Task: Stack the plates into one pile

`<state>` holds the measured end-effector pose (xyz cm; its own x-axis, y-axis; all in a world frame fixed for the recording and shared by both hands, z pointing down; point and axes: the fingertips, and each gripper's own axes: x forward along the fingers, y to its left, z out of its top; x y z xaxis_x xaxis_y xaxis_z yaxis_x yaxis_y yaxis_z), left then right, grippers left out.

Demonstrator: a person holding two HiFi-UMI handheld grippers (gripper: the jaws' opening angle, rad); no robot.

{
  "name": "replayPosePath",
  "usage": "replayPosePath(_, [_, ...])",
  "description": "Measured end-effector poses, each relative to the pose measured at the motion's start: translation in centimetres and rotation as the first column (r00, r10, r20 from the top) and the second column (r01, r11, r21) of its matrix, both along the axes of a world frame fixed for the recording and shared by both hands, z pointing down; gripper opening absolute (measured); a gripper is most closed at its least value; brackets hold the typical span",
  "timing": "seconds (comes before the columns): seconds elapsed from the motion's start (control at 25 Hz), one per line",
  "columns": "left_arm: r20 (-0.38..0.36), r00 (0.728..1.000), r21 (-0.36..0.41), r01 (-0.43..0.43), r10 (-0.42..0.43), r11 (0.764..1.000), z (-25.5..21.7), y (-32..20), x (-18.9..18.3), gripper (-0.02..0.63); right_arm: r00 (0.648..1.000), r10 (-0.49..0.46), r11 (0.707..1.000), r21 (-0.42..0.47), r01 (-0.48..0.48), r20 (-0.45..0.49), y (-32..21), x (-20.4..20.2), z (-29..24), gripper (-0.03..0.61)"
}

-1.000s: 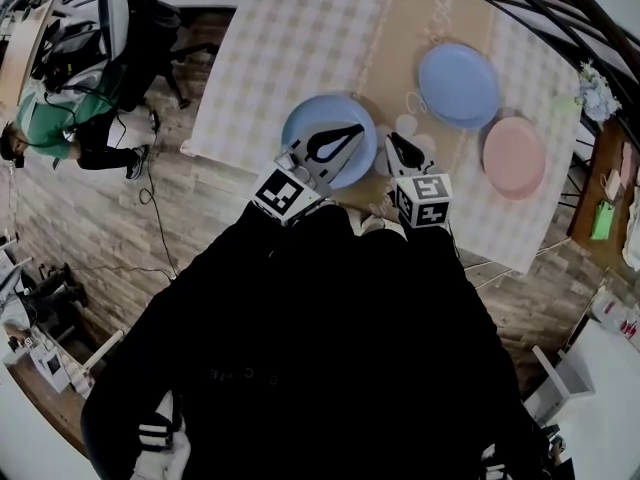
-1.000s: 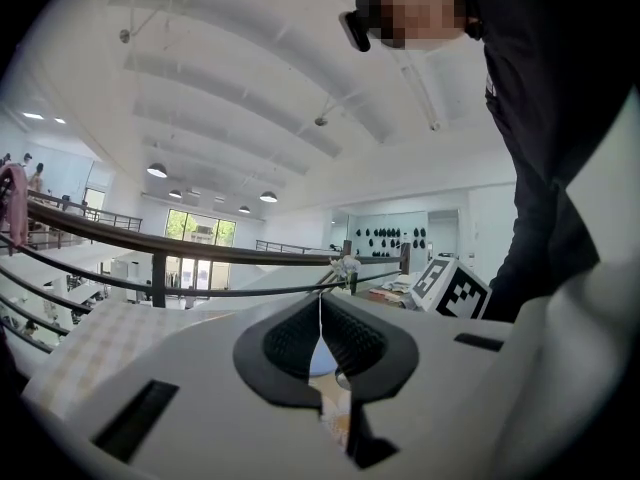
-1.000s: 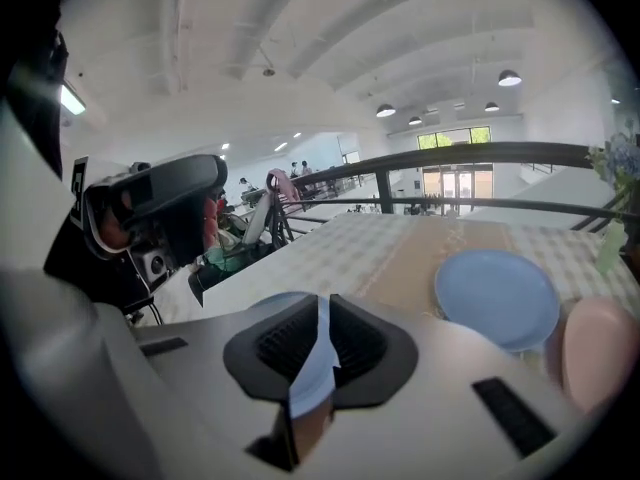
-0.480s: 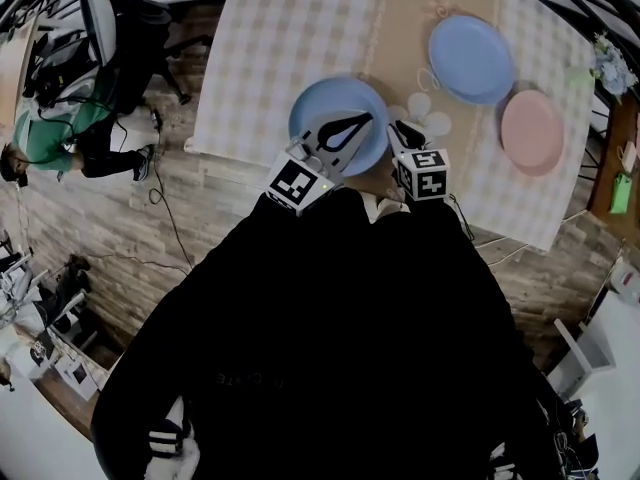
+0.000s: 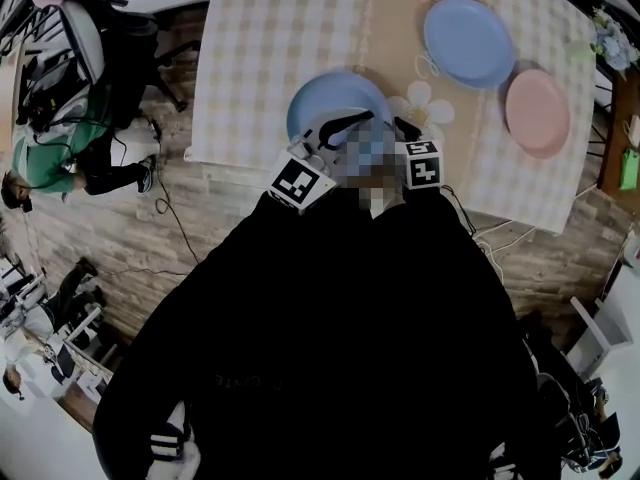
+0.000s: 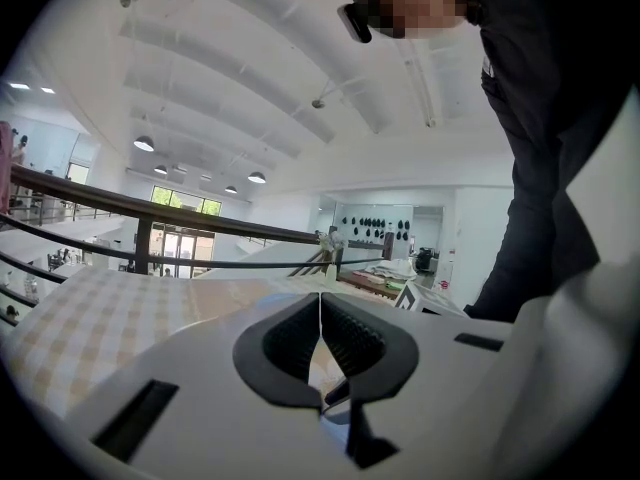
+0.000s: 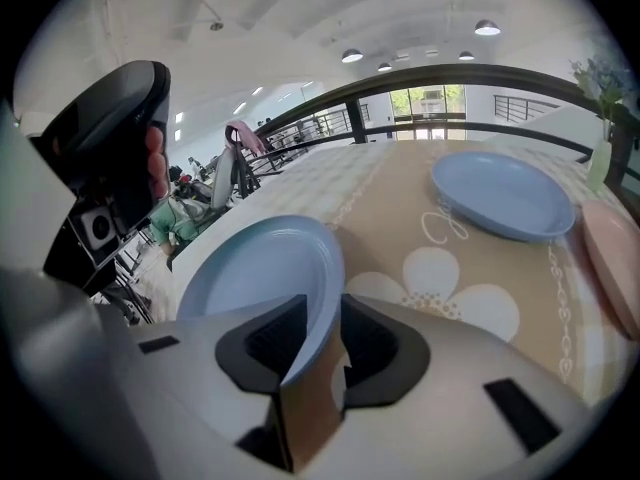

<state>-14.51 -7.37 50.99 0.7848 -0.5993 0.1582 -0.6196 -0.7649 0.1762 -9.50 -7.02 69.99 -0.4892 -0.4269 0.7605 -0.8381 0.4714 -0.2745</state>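
Note:
Three plates lie on the checked tablecloth (image 5: 260,48). A light blue plate (image 5: 330,98) sits at the near edge, a second blue plate (image 5: 470,40) farther right, and a pink plate (image 5: 537,111) beside it. My right gripper (image 5: 398,123) is at the near plate's right rim. In the right gripper view that light blue plate (image 7: 260,278) has its rim between the jaws of the right gripper (image 7: 322,318), which are opening, with a gap beside the rim. My left gripper (image 5: 360,118) hovers over the same plate; in the left gripper view the left gripper (image 6: 320,303) is shut and empty.
The table's near edge runs just under both grippers, with a brick-patterned floor (image 5: 230,218) below. A railing (image 7: 470,78) borders the far side. A small vase of flowers (image 5: 610,53) stands at the right edge. People sit by a chair (image 5: 110,38) at the left.
The head view has shifted, so the table sits higher in the frame. Both grippers stay at the near blue plate, and all three plates keep their places.

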Motion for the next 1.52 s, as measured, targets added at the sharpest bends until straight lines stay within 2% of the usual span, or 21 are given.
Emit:
replayPosePath(0.52, [0.007,0.999,-0.005,-0.037,0.037,0.999,1.3,-0.2,-0.6,0.021,0.998,0.064,0.997,-0.050,-0.065,-0.026,0.3,-0.6,2.9,0.121])
replayPosePath(0.6, [0.007,0.999,-0.005,-0.041,0.041,0.999,1.3,-0.2,-0.8,0.021,0.996,0.075,0.996,-0.053,-0.077,-0.041,0.3,-0.5,3.3,0.110])
replayPosePath(0.68, [0.006,0.999,-0.004,-0.043,0.043,0.999,1.3,-0.2,-1.0,0.021,0.994,0.093,0.994,-0.052,-0.096,-0.050,0.2,-0.3,3.5,0.070])
replayPosePath(0.92, [0.014,0.998,-0.005,-0.053,0.053,0.999,1.4,0.0,-1.4,0.020,0.984,0.176,0.979,-0.111,-0.172,0.032,0.1,0.0,3.4,0.041])
replayPosePath(1.12, [0.017,0.997,0.006,-0.074,0.074,0.997,0.7,0.2,-1.5,0.021,0.949,0.286,0.948,-0.180,-0.261,0.135,0.2,0.4,2.5,0.018])
replayPosePath(1.52, [0.031,0.994,0.032,-0.102,0.101,0.994,-0.4,0.4,-0.3,0.020,0.940,0.310,0.942,-0.180,-0.284,0.141,0.5,3.1,0.4,0.025])
